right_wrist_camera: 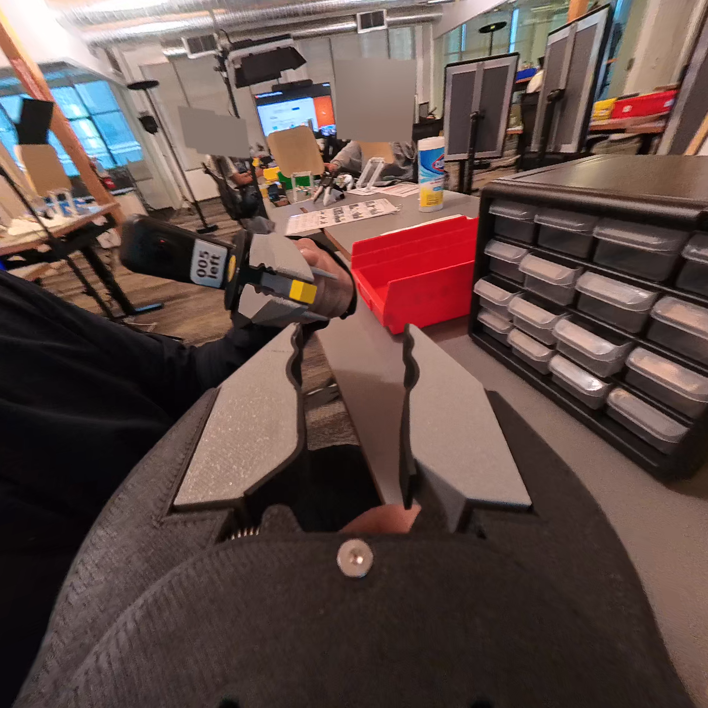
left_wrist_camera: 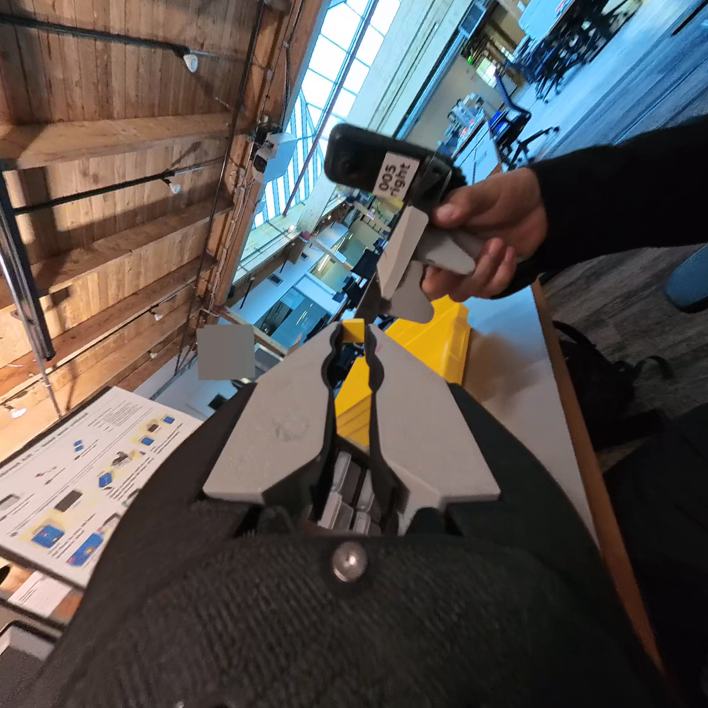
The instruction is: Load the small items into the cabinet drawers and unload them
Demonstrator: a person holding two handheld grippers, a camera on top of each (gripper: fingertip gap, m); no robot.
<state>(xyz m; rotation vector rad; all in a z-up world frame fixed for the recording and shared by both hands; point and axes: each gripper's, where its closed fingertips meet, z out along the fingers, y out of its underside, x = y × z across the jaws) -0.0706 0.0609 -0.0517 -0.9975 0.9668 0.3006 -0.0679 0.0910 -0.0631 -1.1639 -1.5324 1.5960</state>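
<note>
Above the table (right_wrist_camera: 574,517), your left gripper (left_wrist_camera: 353,332) pinches a yellow block (left_wrist_camera: 353,330); your right gripper (right_wrist_camera: 350,337) gapes empty — loosen, and the block probably drops.

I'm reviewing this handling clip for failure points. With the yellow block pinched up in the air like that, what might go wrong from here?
1. The left gripper holds the small yellow block only at its fingertips, above the table; a slip would likely drop it.
2. Every drawer of the cabinet looks closed, and the right gripper is open and empty, so a drawer must be opened first.
</note>
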